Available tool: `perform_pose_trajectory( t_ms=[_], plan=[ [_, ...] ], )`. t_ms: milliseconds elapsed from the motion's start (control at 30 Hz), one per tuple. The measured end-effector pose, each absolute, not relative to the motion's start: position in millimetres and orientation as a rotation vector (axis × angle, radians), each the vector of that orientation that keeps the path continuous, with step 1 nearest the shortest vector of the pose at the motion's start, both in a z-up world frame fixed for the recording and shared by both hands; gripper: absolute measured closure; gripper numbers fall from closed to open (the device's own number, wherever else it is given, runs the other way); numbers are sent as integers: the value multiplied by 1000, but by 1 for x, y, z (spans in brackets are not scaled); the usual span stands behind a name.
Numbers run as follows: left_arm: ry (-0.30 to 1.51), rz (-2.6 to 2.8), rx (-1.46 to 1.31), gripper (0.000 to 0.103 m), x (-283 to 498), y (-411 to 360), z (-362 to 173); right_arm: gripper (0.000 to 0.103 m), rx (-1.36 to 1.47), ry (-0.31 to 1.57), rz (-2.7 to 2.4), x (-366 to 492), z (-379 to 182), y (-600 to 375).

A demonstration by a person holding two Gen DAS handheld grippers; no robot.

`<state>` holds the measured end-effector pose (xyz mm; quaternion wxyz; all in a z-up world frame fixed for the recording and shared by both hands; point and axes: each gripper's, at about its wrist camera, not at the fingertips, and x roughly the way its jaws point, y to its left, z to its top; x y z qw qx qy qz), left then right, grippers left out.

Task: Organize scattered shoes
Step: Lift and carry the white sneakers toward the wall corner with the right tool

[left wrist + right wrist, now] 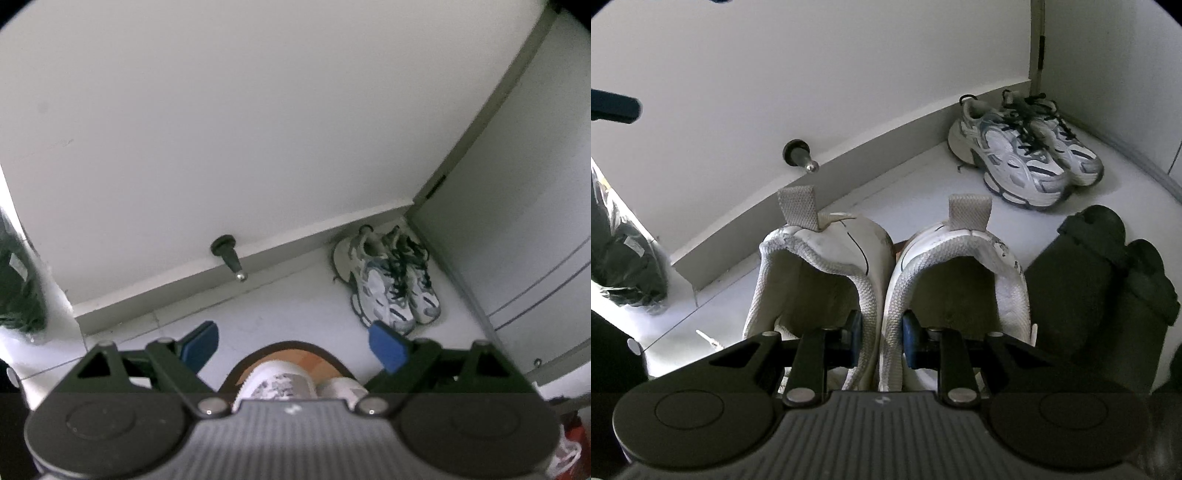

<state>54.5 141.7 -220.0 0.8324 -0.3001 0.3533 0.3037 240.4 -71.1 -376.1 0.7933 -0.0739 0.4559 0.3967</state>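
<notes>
1. The left gripper [293, 345] points steeply downward, its blue-padded fingers [388, 349] spread wide apart with nothing pinched between them
2. The right gripper [882, 336] also tilts steeply downward, its jaws drawn close together
3. Its blue pads [911, 338] clamp the touching inner collars of the white sneakers [886, 280], one finger inside each shoe's opening
4. Each gripper's black linkage arms and ribbed grey body fill the bottom of its own wrist view
</notes>
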Motion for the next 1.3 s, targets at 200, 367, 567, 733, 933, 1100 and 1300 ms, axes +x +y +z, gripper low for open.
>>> perform_pose_trajectory(
  t_ms=[200,367,567,733,933,1100,1300],
  plan=[
    [728,644,-633,13,54,139,-219,79,-173,985,835,254,-394,-50],
    [709,683,-656,14,47,153,-220,79,-186,997,836,265,-407,-33],
    [707,743,-701,14,42,169,-228,79,-189,981,826,292,-410,-14],
    [703,745,-721,14,40,171,-229,79,-237,970,814,319,-419,10],
    [690,771,-719,14,40,175,-232,79,-328,960,835,342,-428,45],
    [696,795,-734,14,39,184,-238,80,-459,904,885,349,-430,72],
    [704,796,-756,14,42,188,-244,80,-619,819,947,355,-431,108]
  ],
)
